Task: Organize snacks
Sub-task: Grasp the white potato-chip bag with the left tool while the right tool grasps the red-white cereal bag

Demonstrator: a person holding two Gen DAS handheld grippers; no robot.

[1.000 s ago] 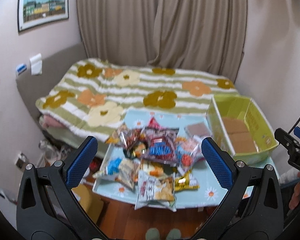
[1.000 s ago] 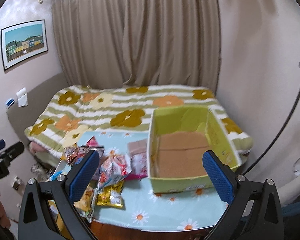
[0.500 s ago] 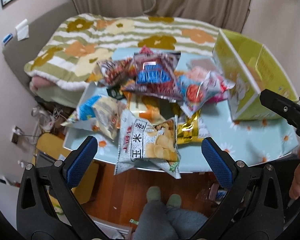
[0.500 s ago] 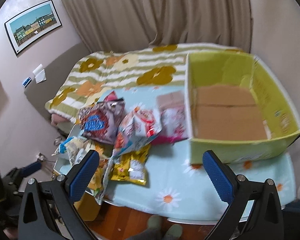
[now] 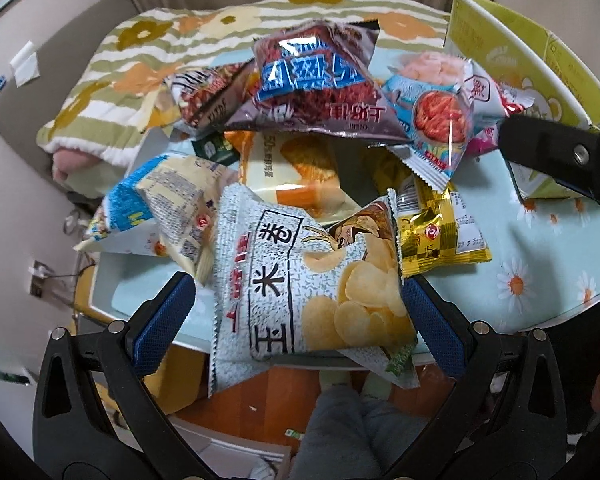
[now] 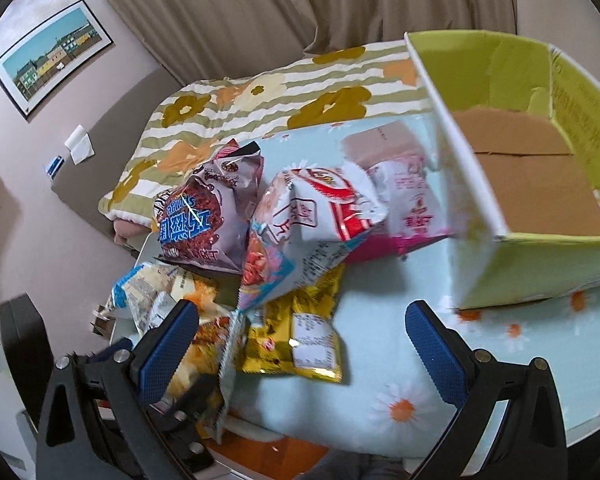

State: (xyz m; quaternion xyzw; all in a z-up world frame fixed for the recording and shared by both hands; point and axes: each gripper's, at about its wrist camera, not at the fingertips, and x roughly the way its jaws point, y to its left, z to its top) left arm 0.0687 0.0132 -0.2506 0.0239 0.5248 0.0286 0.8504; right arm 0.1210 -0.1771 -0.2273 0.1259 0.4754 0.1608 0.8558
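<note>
A heap of snack bags lies on the daisy-print table [image 5: 540, 272]. My left gripper [image 5: 298, 320] is open, its blue pads on either side of a speckled white potato-chip bag [image 5: 308, 280] that overhangs the table's near edge. Behind it lie a purple bag with a blue label [image 5: 320, 80], a shrimp-cracker bag [image 5: 432, 120] and a gold pack [image 5: 440, 232]. My right gripper [image 6: 300, 344] is open just above the gold pack [image 6: 296, 332], with nothing held. The open green cardboard box [image 6: 540, 264] stands to its right, holding no snacks.
A bed with a flowered striped blanket [image 6: 260, 100] lies behind the table, with curtains beyond it. A person's grey-clad legs [image 5: 340, 420] stand on the wood floor under the near table edge. A pink pack [image 6: 408, 208] rests against the box's left wall.
Both grippers have come down and forward to the pile. The left one now brackets the chip bag; the right one hovers over the gold pack. Both stayed open.
</note>
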